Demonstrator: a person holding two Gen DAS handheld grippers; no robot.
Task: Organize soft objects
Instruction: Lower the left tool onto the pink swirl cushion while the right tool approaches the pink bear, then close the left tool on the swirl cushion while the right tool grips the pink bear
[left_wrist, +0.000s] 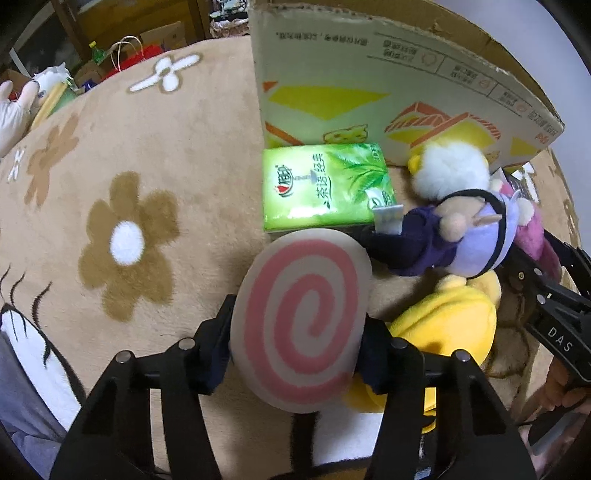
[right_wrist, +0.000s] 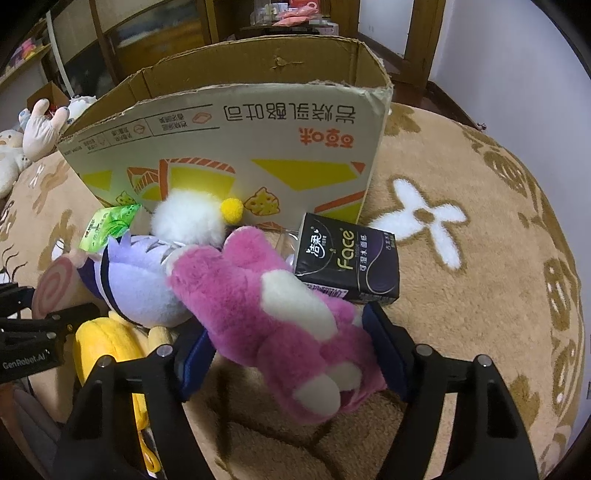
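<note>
My left gripper is shut on a round pink-and-white spiral cushion, held above the carpet; the cushion also shows in the right wrist view. My right gripper is shut on a pink plush bear with white patches. Between them lie a purple plush, a yellow plush and a white fluffy plush. A green tissue pack and a black tissue pack lie by the open cardboard box.
A beige flower-patterned carpet covers the floor. More plush toys lie at the far left. Wooden furniture stands behind the box, and bags sit beyond the carpet's edge.
</note>
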